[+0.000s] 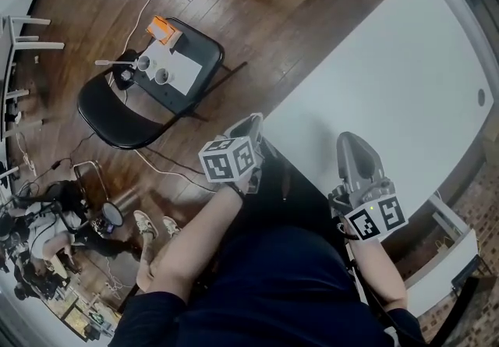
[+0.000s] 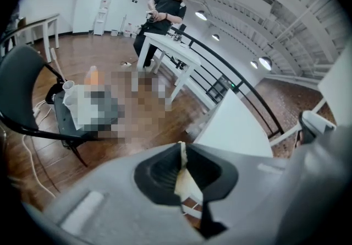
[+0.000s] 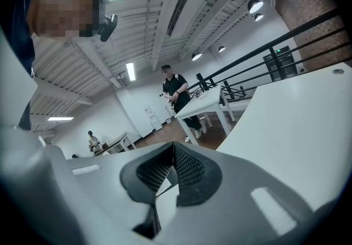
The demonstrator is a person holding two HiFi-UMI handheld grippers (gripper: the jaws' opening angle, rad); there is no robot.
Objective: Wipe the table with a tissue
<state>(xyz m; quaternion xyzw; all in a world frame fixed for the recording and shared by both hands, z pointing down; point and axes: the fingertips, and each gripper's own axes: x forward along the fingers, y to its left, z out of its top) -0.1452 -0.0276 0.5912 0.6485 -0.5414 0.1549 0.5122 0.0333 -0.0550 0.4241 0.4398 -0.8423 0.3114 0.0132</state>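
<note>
Left gripper [image 2: 183, 149], we note, clamps a tissue [image 2: 186, 182] edge-on, long axis along its jaws; right gripper [image 3: 172, 149] closed, empty, near the table [image 1: 405, 80].

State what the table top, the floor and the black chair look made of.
Table top: smooth matte white, likely laminate or painted board; no grain shows. Floor: brown wood or wood-look planks, with visible grain and seams, slightly glossy. Chair: plain black, probably plastic or vinyl; too small to tell.

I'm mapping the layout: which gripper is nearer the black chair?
Left. The left gripper is at the table's edge on the chair's side; the right gripper is over the table, farther from the chair.
</note>
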